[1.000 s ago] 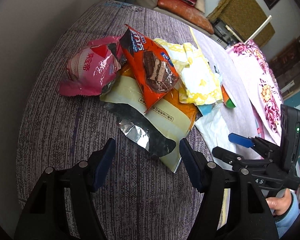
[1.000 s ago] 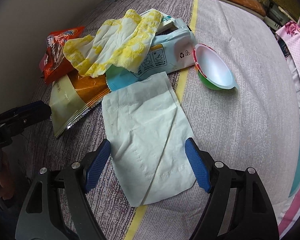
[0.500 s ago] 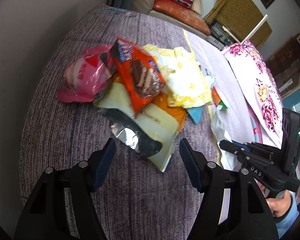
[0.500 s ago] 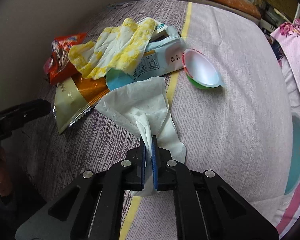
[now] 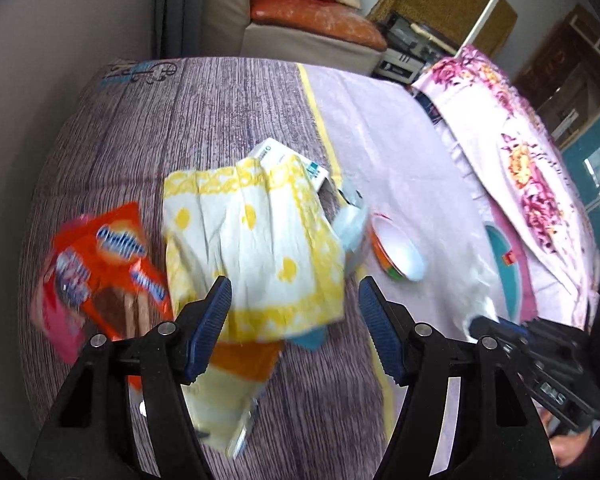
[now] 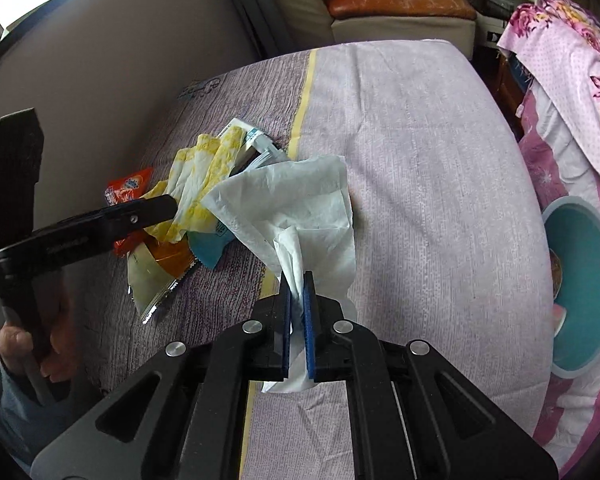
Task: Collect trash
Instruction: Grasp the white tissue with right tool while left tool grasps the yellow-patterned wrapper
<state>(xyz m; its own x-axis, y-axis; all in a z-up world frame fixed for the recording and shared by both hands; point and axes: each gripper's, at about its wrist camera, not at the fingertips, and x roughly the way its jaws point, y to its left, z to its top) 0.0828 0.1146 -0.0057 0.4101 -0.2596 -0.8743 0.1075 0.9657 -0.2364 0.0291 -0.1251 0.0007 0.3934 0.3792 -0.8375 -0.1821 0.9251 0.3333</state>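
A pile of trash lies on the purple cover [image 5: 204, 120]: an orange snack wrapper [image 5: 112, 264], a pink wrapper [image 5: 60, 320], a yellow-and-white wrapper [image 5: 260, 252], a yellow-orange bag [image 5: 236, 380], a white box [image 5: 284, 160] and a small white-lined cup [image 5: 396, 248]. My left gripper [image 5: 294, 320] hovers open over the yellow-and-white wrapper, holding nothing. My right gripper [image 6: 298, 300] is shut on a white tissue [image 6: 300, 208], which hangs crumpled above the cover and hides the cup in the right wrist view. There the left gripper [image 6: 152, 210] reaches in from the left over the pile [image 6: 204, 176].
A teal round basin [image 6: 580, 280] sits at the right, beside pink floral bedding [image 6: 572, 40]. A sofa with an orange cushion [image 6: 396, 0] stands beyond the far edge. A wall runs along the left. A person's hand [image 6: 16, 344] holds the left gripper's handle.
The right gripper closed on the flat tissue and lifted it off the cover. The left gripper swung right, from over the foil bag to over the yellow-and-white wrapper.
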